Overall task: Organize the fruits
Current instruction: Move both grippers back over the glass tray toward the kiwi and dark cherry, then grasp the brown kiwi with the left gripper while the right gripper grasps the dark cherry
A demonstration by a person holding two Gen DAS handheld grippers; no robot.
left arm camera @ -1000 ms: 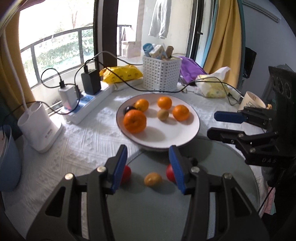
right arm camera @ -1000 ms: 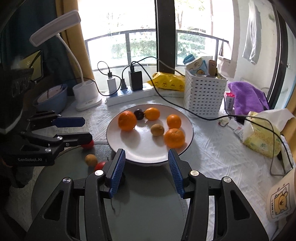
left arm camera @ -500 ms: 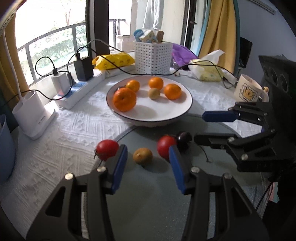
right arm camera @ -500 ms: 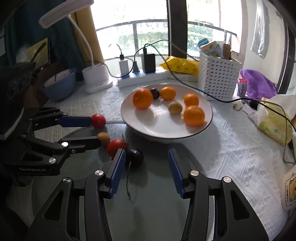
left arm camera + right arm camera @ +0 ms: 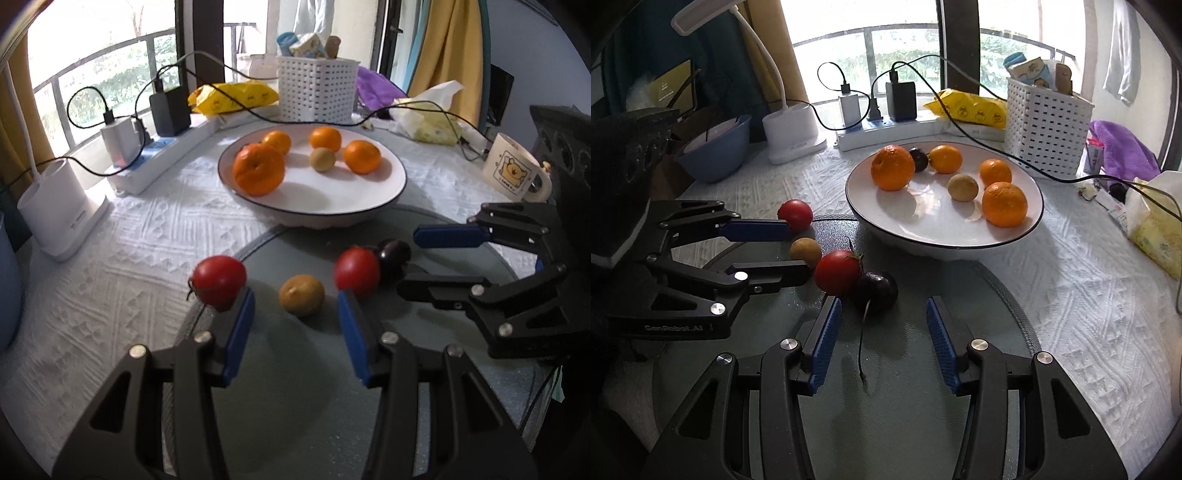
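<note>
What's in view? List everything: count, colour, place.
plate: 1, white, mid-table
oranges: 4, orange, on plate
brown fruits: 2, brown, plate and glass disc
dark fruits: 2, near-black, plate and disc
tomatoes: 2, red, before plate
basket: 1, white, behind plate
power strip: 1, white, by window
lamp: 1, white, left of strip
bowl: 1, blue, far left
mug: 1, cream, far right
left gripper: 1, black-blue, open, near brown fruit
right gripper: 1, black-blue, open, near dark fruit

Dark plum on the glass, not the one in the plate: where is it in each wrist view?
Left wrist: dark plum right of centre, behind the right-hand tomato, near the right hand-held gripper.
Right wrist: lower centre, right of that tomato, stem trailing toward the camera.
Shared landmark: white plate of oranges, just beyond it.
</note>
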